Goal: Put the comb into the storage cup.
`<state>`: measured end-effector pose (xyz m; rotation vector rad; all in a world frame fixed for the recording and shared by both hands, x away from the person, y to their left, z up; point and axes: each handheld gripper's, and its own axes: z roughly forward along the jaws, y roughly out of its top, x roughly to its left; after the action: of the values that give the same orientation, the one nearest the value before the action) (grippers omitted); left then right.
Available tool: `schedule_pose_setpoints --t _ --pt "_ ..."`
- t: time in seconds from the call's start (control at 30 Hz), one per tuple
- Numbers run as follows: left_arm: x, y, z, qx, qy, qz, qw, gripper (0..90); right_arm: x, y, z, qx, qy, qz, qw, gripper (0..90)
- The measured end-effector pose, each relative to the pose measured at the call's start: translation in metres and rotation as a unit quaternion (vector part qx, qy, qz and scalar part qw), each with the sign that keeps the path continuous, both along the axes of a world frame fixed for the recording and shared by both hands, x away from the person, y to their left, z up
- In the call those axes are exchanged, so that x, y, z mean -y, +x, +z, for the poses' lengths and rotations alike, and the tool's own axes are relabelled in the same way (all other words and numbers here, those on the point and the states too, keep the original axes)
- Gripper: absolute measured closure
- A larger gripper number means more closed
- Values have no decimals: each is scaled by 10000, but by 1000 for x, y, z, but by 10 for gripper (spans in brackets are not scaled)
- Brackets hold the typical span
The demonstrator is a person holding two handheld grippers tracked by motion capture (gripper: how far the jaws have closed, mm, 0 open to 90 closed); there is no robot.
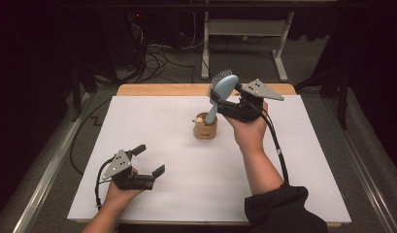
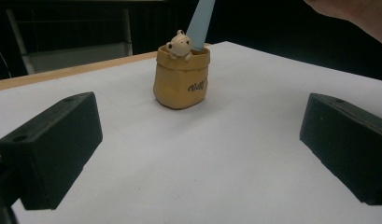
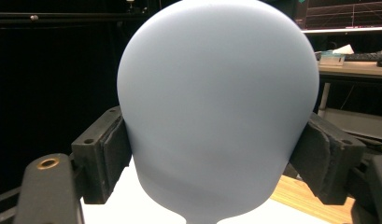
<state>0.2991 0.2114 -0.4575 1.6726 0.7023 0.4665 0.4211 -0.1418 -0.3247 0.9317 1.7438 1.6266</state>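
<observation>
Lab: cables (image 1: 159, 56), desk frame (image 1: 244, 29)

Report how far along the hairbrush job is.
Done: the right tool has clamped the blue hairbrush by its head. In hand: the handle tip sits at the mouth of the tan bear holder. Left: lower it in and release. The left tool waits open.

Holder at mid-table, my grippers either side

My right gripper (image 1: 216, 98) holds the brush (image 1: 221, 88) with its handle in the holder (image 1: 205, 127); my left gripper (image 1: 150, 159) sits near-left on the table (image 1: 283, 160).

only the holder (image 1: 206, 128) with its brush (image 1: 220, 92) interrupts open table (image 1: 293, 160).
</observation>
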Motion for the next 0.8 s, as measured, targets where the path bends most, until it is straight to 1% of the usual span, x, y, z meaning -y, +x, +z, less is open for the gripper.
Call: schedule_pose_setpoints --t 0.27,0.5,0.8 --pt "0 0 0 2 11 3 10000 0 -5 8 -5 -73 -13 -26 10000 208" --pt "0 0 0 3 19 -1 10000 0 -10 13 -8 -111 -77 -26 9999 207" --pt "-1 0 0 -15 -25 9 10000 0 -18 19 -13 -166 -102 -14 9998 208"
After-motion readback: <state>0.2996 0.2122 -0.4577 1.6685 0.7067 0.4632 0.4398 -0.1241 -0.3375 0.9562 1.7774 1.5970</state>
